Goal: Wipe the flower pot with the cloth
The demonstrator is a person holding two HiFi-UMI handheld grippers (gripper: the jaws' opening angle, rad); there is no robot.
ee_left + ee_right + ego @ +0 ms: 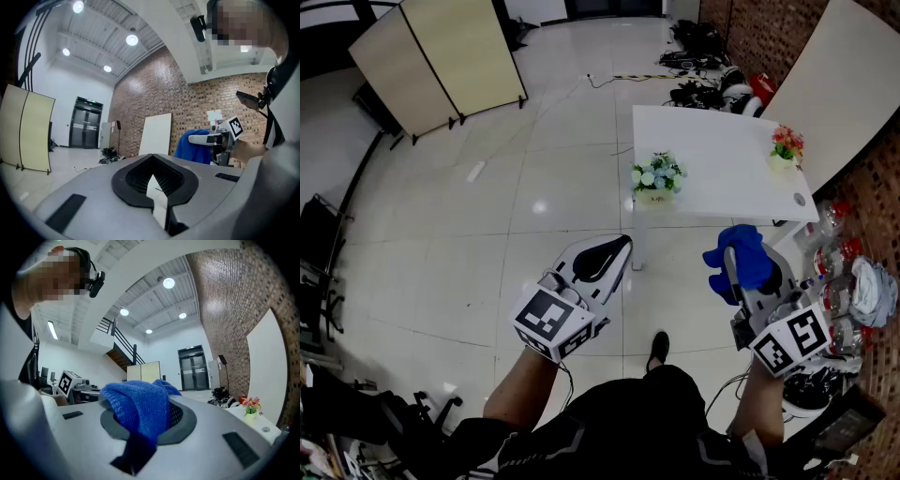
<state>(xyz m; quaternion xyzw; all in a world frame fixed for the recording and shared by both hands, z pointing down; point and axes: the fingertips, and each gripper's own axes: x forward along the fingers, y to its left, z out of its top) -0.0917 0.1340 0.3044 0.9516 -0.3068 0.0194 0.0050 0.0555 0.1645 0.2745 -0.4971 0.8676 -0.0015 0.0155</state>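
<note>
Glossy white floor tiles are spread through a large hall, which is bounded on the right by a red-brown brick wall. A beige folding screen is stood at the far left. A white rectangular counter is set on the floor ahead of the person.

Two flower pots are carried by the counter. A pale pot of white and pale-blue flowers is placed at its left edge, close to the near left corner. A small pale pot of red and pink flowers is placed at the right edge, about midway along it. They are set well apart.

The left gripper is held level above the floor, short of the counter's near edge. Its jaws are closed together with nothing gripped. The right gripper is held just off the near right corner. A blue knitted cloth is clamped between its jaws, bunched over their tips and draped down one side. Neither pot is touched by the cloth.
</note>
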